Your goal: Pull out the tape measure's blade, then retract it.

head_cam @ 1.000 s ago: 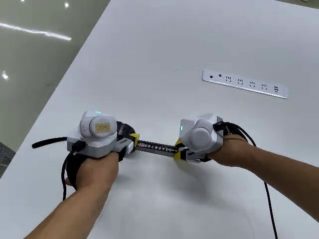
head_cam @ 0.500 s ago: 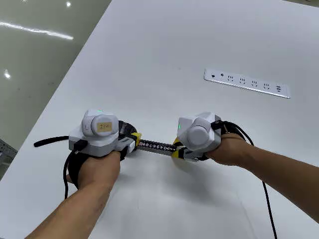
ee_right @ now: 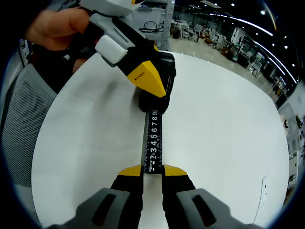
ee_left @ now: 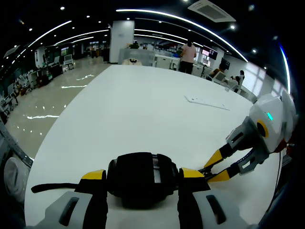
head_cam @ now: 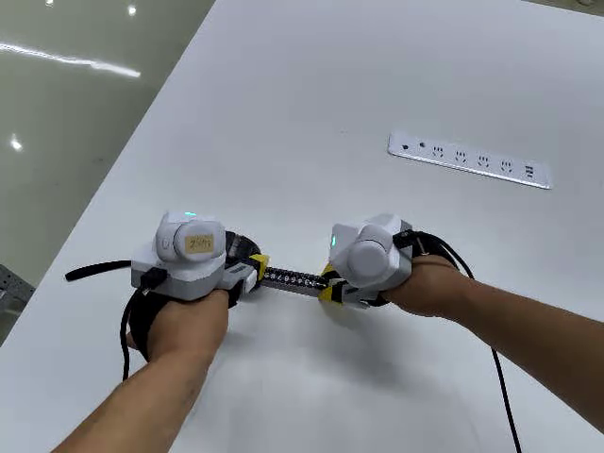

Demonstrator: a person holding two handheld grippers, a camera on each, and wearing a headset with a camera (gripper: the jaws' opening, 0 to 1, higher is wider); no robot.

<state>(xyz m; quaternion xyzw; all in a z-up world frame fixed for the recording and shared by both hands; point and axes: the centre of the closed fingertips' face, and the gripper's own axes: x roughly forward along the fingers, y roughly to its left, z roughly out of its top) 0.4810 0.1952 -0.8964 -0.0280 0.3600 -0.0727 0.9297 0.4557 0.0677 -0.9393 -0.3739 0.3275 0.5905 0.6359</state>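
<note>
Tape measure case [ee_right: 167, 67] sits at the tabletop [head_cam: 311, 113], clamped across its sides by the left hand-held gripper [ee_left: 143, 174], likely anchoring it while the right hand-held gripper [ee_right: 152, 170] pinches the blade [ee_right: 153, 138] tip; the short exposed blade runs straight between them, left to right, numbers facing up

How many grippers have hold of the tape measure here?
2. The left gripper clamps the case near the table's front edge; the right gripper pinches the end of the blade pulled out of it.
</note>
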